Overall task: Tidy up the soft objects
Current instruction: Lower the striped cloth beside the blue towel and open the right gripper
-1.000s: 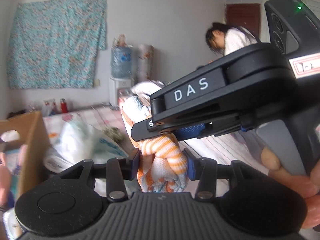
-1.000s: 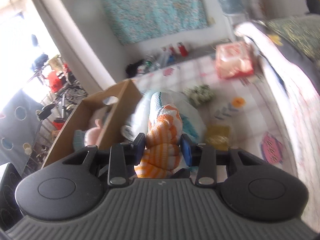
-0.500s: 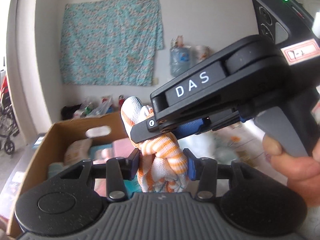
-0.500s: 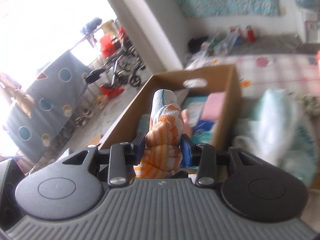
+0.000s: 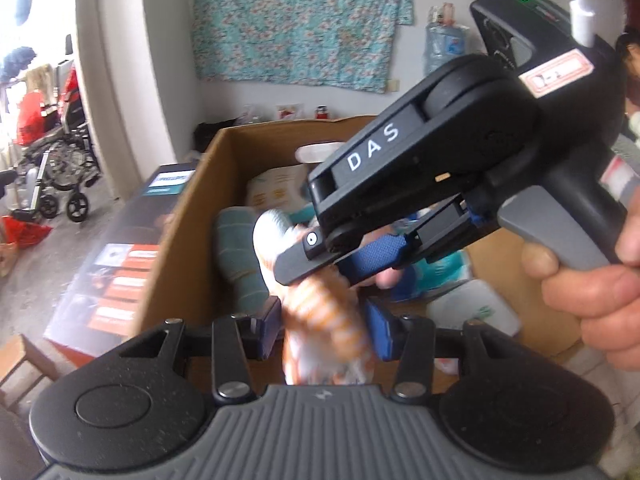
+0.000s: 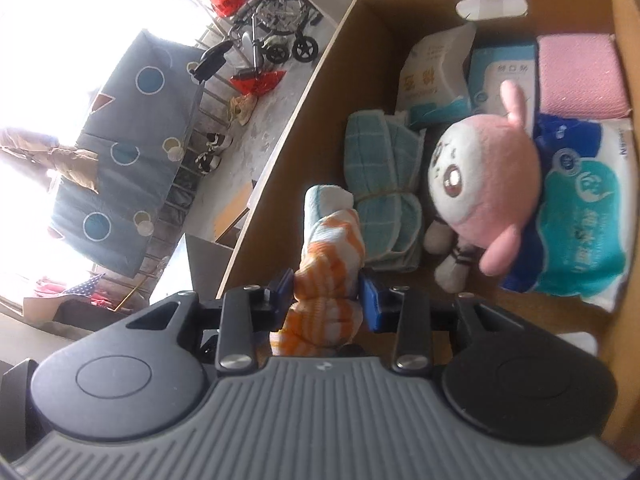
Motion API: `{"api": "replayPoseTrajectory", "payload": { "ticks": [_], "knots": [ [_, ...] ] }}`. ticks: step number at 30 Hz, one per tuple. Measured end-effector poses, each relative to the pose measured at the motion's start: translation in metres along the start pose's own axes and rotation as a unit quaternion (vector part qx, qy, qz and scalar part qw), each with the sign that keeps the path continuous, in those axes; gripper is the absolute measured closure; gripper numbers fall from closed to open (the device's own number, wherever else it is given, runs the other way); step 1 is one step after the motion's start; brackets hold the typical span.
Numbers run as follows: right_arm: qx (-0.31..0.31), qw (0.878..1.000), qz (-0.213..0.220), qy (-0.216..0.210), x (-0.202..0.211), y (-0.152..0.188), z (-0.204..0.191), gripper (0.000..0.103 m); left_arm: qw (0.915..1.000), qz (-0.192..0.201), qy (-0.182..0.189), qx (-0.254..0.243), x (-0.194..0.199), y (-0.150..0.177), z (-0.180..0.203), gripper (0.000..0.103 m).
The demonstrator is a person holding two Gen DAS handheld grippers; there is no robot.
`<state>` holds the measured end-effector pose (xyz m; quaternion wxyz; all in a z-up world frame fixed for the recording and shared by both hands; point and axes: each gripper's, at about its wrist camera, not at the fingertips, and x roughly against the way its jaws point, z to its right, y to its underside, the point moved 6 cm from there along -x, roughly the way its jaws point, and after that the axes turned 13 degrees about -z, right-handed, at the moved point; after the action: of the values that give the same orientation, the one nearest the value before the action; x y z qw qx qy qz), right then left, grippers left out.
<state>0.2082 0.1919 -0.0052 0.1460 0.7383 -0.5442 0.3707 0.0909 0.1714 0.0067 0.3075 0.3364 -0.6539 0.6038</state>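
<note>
Both tongs, left (image 5: 325, 330) and right (image 6: 326, 300), clench the orange-striped rolled towel (image 6: 334, 264) over the part-filled brown cardboard box (image 6: 280, 160); placing it remains.

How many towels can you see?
2. The orange striped towel is squeezed by both the left gripper and the right gripper over the box. The blue rolled towel lies inside it. More may hide under the other things.
</note>
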Motion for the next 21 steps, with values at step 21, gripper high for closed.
{"api": "replayPoseTrajectory", "payload": {
  "ticks": [21],
  "knots": [
    [-0.044, 0.997, -0.011, -0.057, -0.027, -0.012, 0.009, 0.06, 0.9993, -0.011, -0.009, 0.034, 0.005, 0.014, -0.019, 0.042]
  ]
}}
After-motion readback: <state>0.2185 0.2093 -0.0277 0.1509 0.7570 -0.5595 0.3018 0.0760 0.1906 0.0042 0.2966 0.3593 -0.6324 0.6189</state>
